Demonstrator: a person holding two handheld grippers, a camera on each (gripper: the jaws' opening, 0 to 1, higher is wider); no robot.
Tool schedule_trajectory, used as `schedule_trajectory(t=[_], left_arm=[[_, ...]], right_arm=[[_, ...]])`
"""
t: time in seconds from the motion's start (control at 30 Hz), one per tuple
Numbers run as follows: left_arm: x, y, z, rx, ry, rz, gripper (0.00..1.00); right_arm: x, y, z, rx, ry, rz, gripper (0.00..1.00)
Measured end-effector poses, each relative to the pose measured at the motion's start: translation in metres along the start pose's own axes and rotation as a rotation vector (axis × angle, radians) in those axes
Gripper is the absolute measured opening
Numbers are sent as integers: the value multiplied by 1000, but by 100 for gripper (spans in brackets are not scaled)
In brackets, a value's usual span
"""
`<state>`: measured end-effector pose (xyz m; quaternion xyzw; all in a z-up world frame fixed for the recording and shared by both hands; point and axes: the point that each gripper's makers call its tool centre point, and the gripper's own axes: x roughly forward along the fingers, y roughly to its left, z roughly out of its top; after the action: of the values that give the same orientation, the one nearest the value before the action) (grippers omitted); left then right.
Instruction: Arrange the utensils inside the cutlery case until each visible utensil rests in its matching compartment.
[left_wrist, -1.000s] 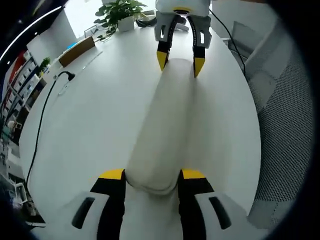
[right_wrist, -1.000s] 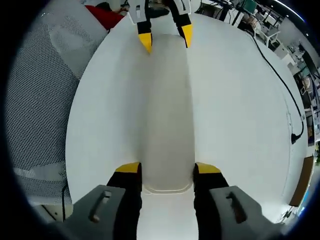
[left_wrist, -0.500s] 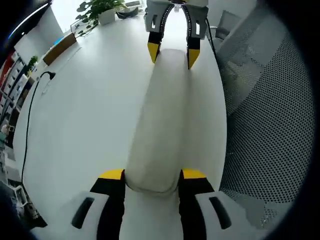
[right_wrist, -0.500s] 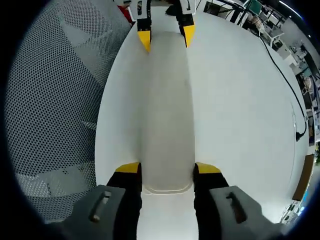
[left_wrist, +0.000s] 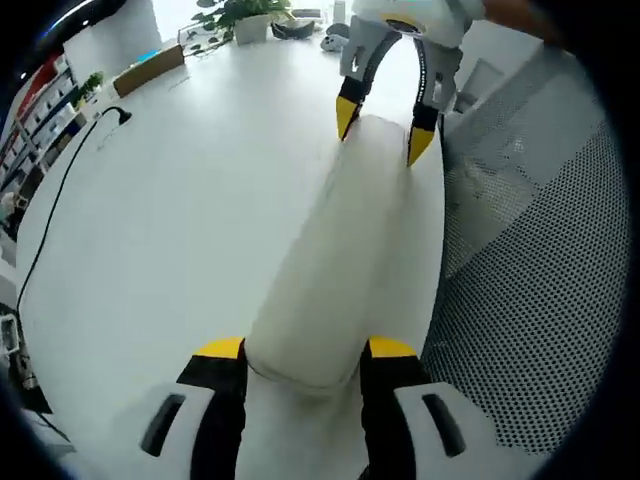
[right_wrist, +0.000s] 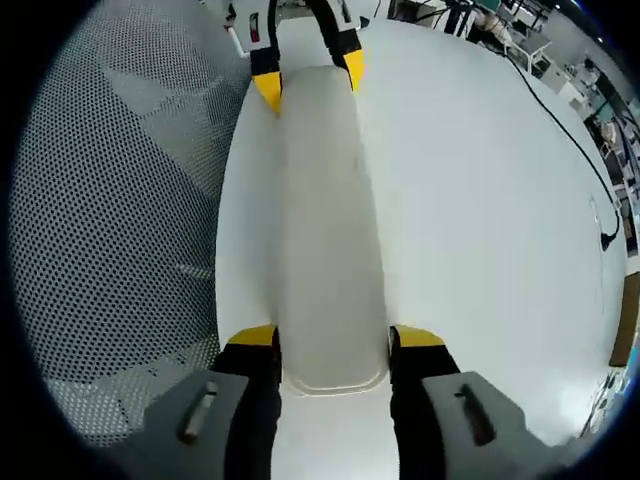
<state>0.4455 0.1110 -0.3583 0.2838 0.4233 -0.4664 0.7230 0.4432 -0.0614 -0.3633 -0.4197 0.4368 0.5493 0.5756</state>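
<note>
A long white cutlery case (left_wrist: 335, 250) with its lid closed and rounded ends stretches between my two grippers over the white table (left_wrist: 170, 200). My left gripper (left_wrist: 307, 348) is shut on the near end, with the yellow fingertips (left_wrist: 222, 348) pressed to its sides. My right gripper (left_wrist: 382, 130) clamps the far end. In the right gripper view the same case (right_wrist: 325, 220) runs from my right gripper (right_wrist: 335, 337) up to my left gripper (right_wrist: 310, 80). No utensils show; the inside of the case is hidden.
A grey mesh chair (left_wrist: 530, 280) stands right beside the table edge, also the mesh chair (right_wrist: 110, 200). A black cable (left_wrist: 60, 190) crosses the far side of the table. A potted plant (left_wrist: 245, 15) and small items stand at the far end.
Both views have swung, and the case, still gripped at both ends, now sits angled along the table edge with more of the mesh chair beside it.
</note>
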Motion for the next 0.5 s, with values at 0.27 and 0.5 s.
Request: schedule_trajectory(t=[0.27, 0.5], left_arm=[[-20, 7, -5, 150, 90, 52, 50], [-83, 15, 42, -86, -226, 92, 79]], right_arm=[[-17, -16, -3, 138, -43, -101, 79], [-114, -27, 39, 317, -442, -105, 87]])
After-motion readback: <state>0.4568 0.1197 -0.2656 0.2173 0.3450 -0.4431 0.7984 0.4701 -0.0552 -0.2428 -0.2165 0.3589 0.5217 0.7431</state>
